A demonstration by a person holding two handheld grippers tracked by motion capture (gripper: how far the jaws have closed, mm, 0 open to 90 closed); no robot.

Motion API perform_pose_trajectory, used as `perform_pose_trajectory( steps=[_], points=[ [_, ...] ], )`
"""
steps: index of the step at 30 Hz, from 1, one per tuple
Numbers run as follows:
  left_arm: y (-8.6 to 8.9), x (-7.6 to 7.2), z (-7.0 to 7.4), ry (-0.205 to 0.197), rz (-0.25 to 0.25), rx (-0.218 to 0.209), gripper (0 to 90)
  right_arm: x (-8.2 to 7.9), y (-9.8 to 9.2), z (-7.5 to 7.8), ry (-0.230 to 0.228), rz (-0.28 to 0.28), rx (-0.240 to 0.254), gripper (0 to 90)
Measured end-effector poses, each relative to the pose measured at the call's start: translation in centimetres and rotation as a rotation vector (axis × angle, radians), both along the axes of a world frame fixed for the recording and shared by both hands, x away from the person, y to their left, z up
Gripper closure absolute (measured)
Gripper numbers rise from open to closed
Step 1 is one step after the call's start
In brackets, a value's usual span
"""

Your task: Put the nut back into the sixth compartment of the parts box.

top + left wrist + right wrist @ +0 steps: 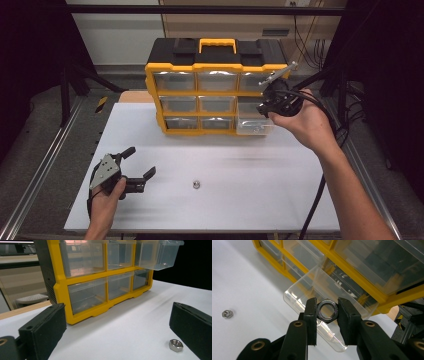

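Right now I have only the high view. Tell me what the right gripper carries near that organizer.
Observer: The right gripper is clamped on a steel nut, held edgewise between its pads.
Operator: Say what lies under it.
Observer: The pulled-out clear drawer of the yellow organizer, directly beneath the nut.
Operator: Report the left one.
Observer: The left gripper is open, with a second nut on the white table just inside one jaw.
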State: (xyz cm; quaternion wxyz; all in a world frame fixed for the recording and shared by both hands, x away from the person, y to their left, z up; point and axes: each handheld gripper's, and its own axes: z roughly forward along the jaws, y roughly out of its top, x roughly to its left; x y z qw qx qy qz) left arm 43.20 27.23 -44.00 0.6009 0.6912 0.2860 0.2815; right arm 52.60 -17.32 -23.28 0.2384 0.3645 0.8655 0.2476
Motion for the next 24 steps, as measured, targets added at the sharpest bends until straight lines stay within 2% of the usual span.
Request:
perform_pose_trajectory(
  steps=[1,13,24],
  points=[
    [0.0,0.0,0.0,0.000,0.000,-0.001,0.9,0.1,-0.1,-0.1,-0.002,0.003,0.012,70.1],
    [0.0,0.0,0.0,0.000,0.000,0.000,1.0,0.6,-0.6,-0.2,0.008,-0.017,0.009,70.2],
    [0.0,0.0,0.0,0.000,-0.001,0.001,0.9,1.2,-0.5,-0.6,0.014,-0.025,0.030,70.1]
  ],
)
